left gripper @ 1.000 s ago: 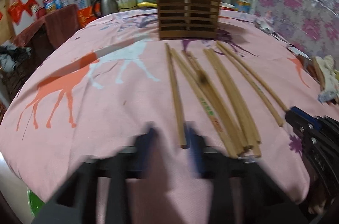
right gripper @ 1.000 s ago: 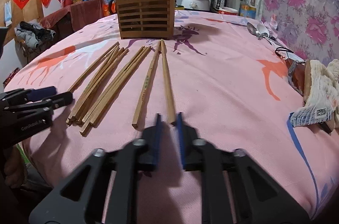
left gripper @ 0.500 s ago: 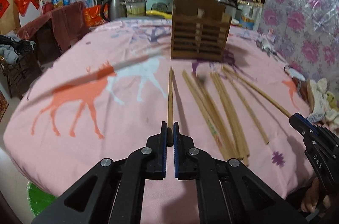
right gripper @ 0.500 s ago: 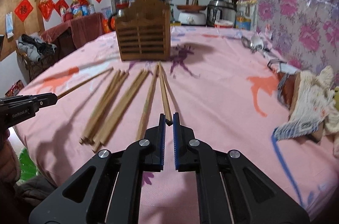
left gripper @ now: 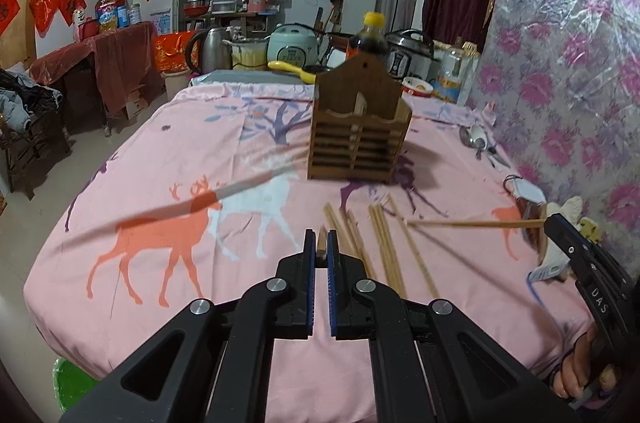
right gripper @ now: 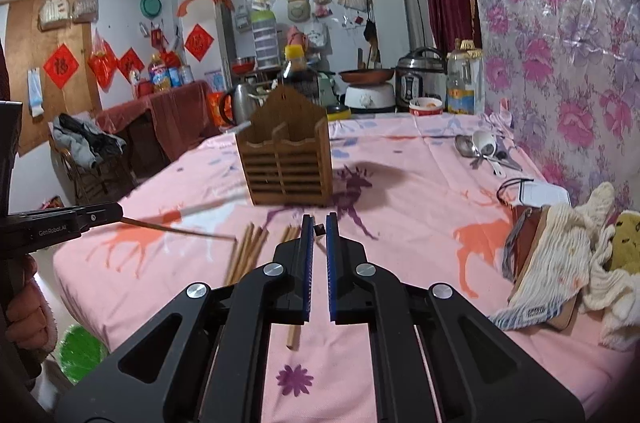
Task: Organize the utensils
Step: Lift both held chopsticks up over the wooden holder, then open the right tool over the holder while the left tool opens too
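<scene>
Gripping one wooden chopstick each, two hand-held grippers hang above a desk (left gripper: 168,159) covered in a pink cloth printed with deer. The left gripper (left gripper: 321,243) has its blue-padded fingers (left gripper: 308,275) closed almost fully on the butt end of a chopstick (right gripper: 180,230); from the right wrist camera that stick juts out level from the gripper at the left edge, its tip in the air. The right gripper (right gripper: 319,227) is likewise closed down on a dark stick end, and the left wrist camera shows its chopstick (left gripper: 472,223) reaching sideways across the scene, clear of the cloth.

The remaining chopsticks (left gripper: 384,243) lie side by side in a loose fan on the cloth just ahead of both grippers. Beyond them stands a brown slatted wooden holder (left gripper: 358,139) with a peaked back and a divider making two open-topped compartments; both look empty, though their depths are hidden. Spoons (right gripper: 480,147) lie well apart to the right, near a knitted cloth (right gripper: 560,255).

Judging by looks, the sticks are light, stiff and smooth, so held by one end they may swivel or slip between the pads. A hold nearer the middle would steady them; lowering them tip-first into a compartment calls for tilting them upright.
</scene>
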Demonstrator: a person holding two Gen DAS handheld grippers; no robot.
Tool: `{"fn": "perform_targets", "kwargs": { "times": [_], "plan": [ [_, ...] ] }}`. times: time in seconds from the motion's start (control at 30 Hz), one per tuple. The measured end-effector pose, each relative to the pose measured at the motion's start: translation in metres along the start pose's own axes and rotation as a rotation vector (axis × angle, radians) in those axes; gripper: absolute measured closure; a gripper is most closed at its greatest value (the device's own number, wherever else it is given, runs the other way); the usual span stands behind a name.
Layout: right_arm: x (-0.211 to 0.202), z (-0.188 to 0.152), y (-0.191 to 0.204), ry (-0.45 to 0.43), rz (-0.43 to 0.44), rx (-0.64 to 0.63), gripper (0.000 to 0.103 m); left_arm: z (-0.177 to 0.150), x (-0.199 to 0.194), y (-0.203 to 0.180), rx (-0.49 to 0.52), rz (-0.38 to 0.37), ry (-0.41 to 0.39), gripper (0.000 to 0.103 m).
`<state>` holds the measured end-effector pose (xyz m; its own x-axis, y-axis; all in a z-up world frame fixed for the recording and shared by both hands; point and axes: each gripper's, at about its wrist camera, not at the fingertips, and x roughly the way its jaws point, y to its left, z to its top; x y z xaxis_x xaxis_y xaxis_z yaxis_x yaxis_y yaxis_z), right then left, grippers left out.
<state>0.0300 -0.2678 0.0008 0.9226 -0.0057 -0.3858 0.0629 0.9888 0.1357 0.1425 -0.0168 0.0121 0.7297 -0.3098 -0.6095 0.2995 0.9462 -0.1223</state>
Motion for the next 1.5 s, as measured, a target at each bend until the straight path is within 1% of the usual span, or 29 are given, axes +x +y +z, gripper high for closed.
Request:
{"fn": "perform_targets", "kwargs": {
  "times": [0.07, 0.27, 0.33, 0.5, 0.7, 0.77, 0.87, 0.97, 1.03, 1.1, 1.13, 1.2, 1.23, 1.27, 1.3, 1.33, 1.4, 1.47, 1.5],
  "plan": [
    [0.003, 0.011, 0.002, 0.0, 0.002, -0.006, 0.096, 0.009, 0.0, 0.0, 0.001, -0.002, 0.0, 0.097],
    [0.019, 0.044, 0.004, 0.013, 0.03, -0.005, 0.097, 0.05, 0.008, -0.004, 0.011, -0.012, 0.007, 0.097],
    [0.026, 0.061, 0.005, 0.007, 0.04, -0.011, 0.097, 0.066, 0.012, -0.006, 0.019, -0.019, 0.005, 0.097],
    [0.041, 0.09, 0.006, -0.003, 0.067, -0.018, 0.097, 0.108, 0.02, -0.014, 0.024, -0.051, -0.002, 0.097],
    [0.064, 0.133, 0.003, -0.03, 0.114, 0.005, 0.097, 0.165, 0.026, -0.025, 0.038, -0.076, -0.056, 0.097],
    [0.074, 0.155, 0.004, -0.056, 0.135, 0.019, 0.097, 0.188, 0.027, -0.028, 0.039, -0.079, -0.089, 0.097],
    [0.09, 0.192, 0.011, -0.123, 0.147, 0.019, 0.097, 0.217, 0.034, -0.03, 0.045, -0.066, -0.13, 0.097],
    [0.111, 0.22, 0.02, -0.178, 0.144, 0.014, 0.097, 0.239, 0.047, -0.028, 0.036, -0.057, -0.142, 0.097],
    [0.131, 0.23, 0.025, -0.191, 0.141, 0.015, 0.097, 0.25, 0.06, -0.024, 0.021, -0.053, -0.144, 0.097],
    [0.151, 0.229, 0.027, -0.181, 0.126, 0.011, 0.097, 0.254, 0.075, -0.02, 0.008, -0.041, -0.142, 0.097],
    [0.159, 0.226, 0.027, -0.169, 0.118, 0.014, 0.097, 0.253, 0.086, -0.016, -0.002, -0.043, -0.123, 0.097],
    [0.184, 0.212, 0.023, -0.103, 0.094, 0.019, 0.097, 0.245, 0.111, -0.008, -0.014, -0.051, -0.07, 0.097],
    [0.193, 0.205, 0.021, -0.064, 0.085, 0.019, 0.093, 0.24, 0.119, -0.006, -0.02, -0.038, -0.049, 0.094],
    [0.198, 0.2, 0.017, -0.043, 0.075, 0.025, 0.092, 0.234, 0.126, -0.003, -0.021, -0.016, -0.029, 0.078],
    [0.202, 0.196, 0.012, -0.024, 0.065, 0.035, 0.092, 0.227, 0.13, 0.0, -0.023, 0.008, -0.018, 0.066],
    [0.203, 0.192, 0.007, -0.01, 0.059, 0.046, 0.09, 0.223, 0.131, 0.004, -0.029, 0.023, -0.021, 0.049],
    [0.193, 0.19, -0.001, -0.017, 0.048, 0.061, 0.086, 0.214, 0.126, 0.013, -0.039, 0.06, -0.038, 0.048],
    [0.18, 0.191, -0.006, -0.04, 0.034, 0.067, 0.074, 0.207, 0.117, 0.022, -0.054, 0.081, -0.047, 0.046],
    [0.171, 0.191, -0.008, -0.053, 0.027, 0.07, 0.071, 0.206, 0.113, 0.026, -0.063, 0.09, -0.051, 0.044]
  ]
}}
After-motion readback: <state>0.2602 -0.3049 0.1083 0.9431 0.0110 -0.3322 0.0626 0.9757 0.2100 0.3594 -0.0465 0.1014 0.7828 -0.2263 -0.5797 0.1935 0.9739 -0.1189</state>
